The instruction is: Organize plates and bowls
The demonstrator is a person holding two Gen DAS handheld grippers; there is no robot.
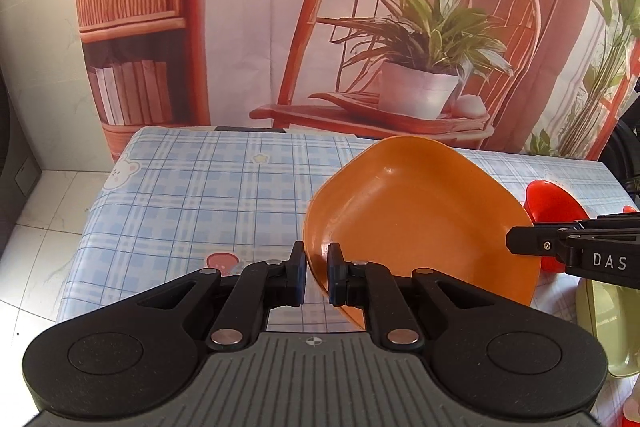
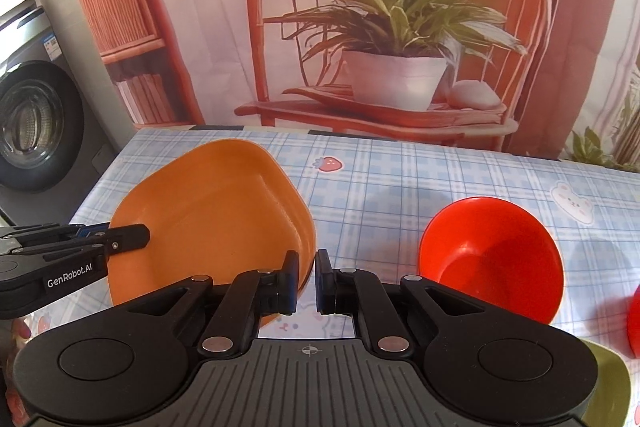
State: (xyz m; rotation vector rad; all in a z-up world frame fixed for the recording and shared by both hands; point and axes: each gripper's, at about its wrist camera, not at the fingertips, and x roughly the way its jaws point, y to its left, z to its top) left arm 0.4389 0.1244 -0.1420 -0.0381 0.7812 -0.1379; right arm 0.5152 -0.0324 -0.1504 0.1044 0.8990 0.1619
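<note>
Orange and glossy, the squarish plastic plate with rounded corners (image 1: 420,215) is hanging tilted above the blue-checked tablecloth (image 1: 192,195), pinched at two opposite edges. Nearest on one side of the plate, the left gripper (image 1: 317,275) is clamping its black jaws narrowly on the plate's rim, one pad inside the dish and one outside. On the plate's other edge, the right gripper (image 2: 307,281) is likewise nipping the rim between nearly closed jaws. Just beside the plate, on the right gripper's side, a red round plastic bowl (image 2: 492,259) is sitting on the cloth, its mouth tipped toward the camera. A pale green dish (image 1: 608,331) is lying nearer than the plate, at the right edge of the left wrist view, mostly cut off. Beyond the plate, past the table's far edge, a printed backdrop of an orange chair and potted plant (image 1: 400,47) is hanging; off to the plate's left a grey washing machine (image 2: 36,123) is standing
</note>
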